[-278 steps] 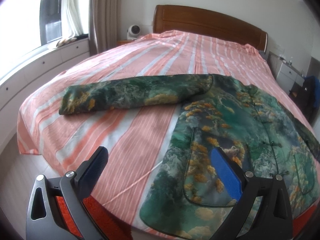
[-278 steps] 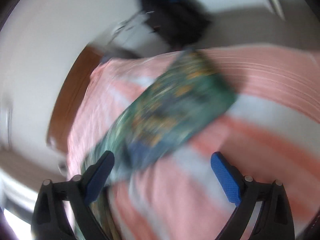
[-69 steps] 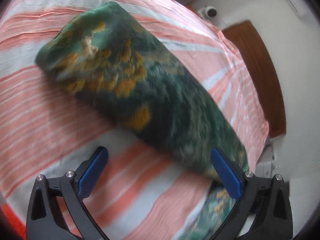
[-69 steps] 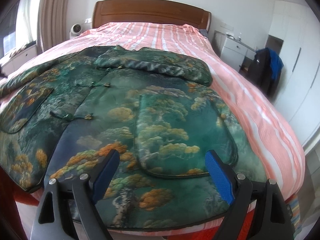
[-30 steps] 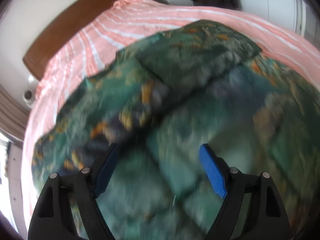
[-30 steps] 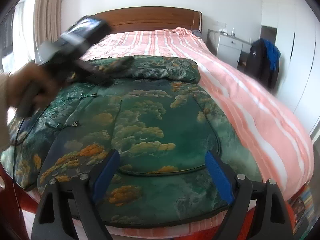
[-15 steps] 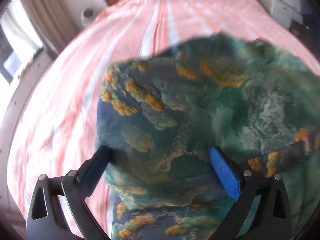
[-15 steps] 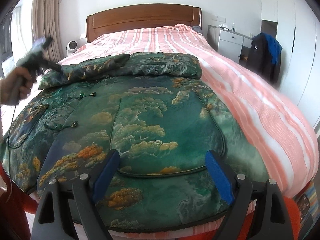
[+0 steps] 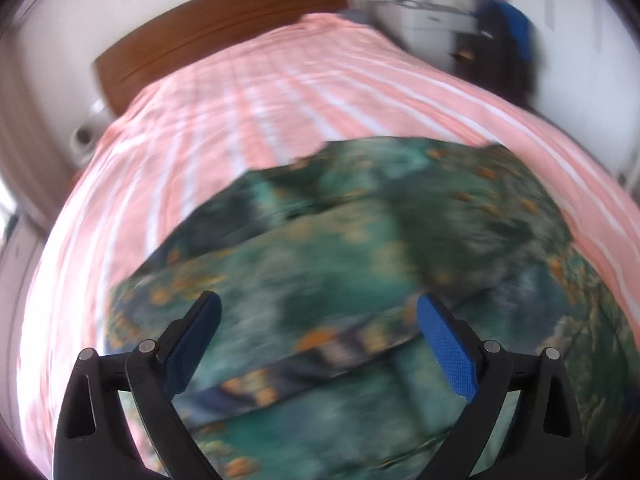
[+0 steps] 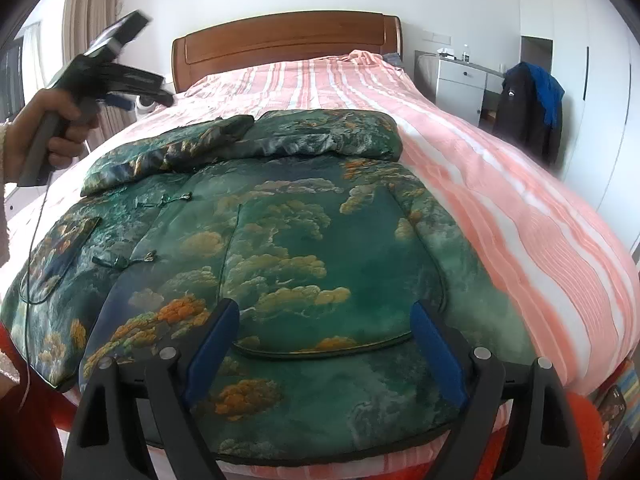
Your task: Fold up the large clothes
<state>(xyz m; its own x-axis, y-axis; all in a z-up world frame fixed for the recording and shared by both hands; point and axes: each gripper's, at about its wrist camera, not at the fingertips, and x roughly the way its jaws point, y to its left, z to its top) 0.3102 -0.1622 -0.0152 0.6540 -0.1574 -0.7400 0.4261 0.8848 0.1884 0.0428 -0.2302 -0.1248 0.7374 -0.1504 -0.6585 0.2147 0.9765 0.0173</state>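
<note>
A large green padded jacket (image 10: 304,264) with orange cloud print lies front-up on the striped bed, hem toward me. Both sleeves are folded across its chest: the left sleeve (image 10: 168,156) lies over the right sleeve (image 10: 340,136). My right gripper (image 10: 324,344) is open and empty, hovering over the hem near a pocket. My left gripper (image 9: 316,340) is open and empty above the folded left sleeve (image 9: 288,292); its view is motion-blurred. The left tool and hand (image 10: 80,88) show raised above the bed's left side in the right wrist view.
The bed has a pink and white striped cover (image 10: 500,184) and a wooden headboard (image 10: 280,44). A white bedside cabinet (image 10: 460,88) and a chair with dark and blue clothes (image 10: 528,108) stand to the right. Curtains (image 10: 88,20) hang at left.
The left gripper has lifted away from the left sleeve, which now lies folded across the jacket's chest. The right gripper has stayed over the hem.
</note>
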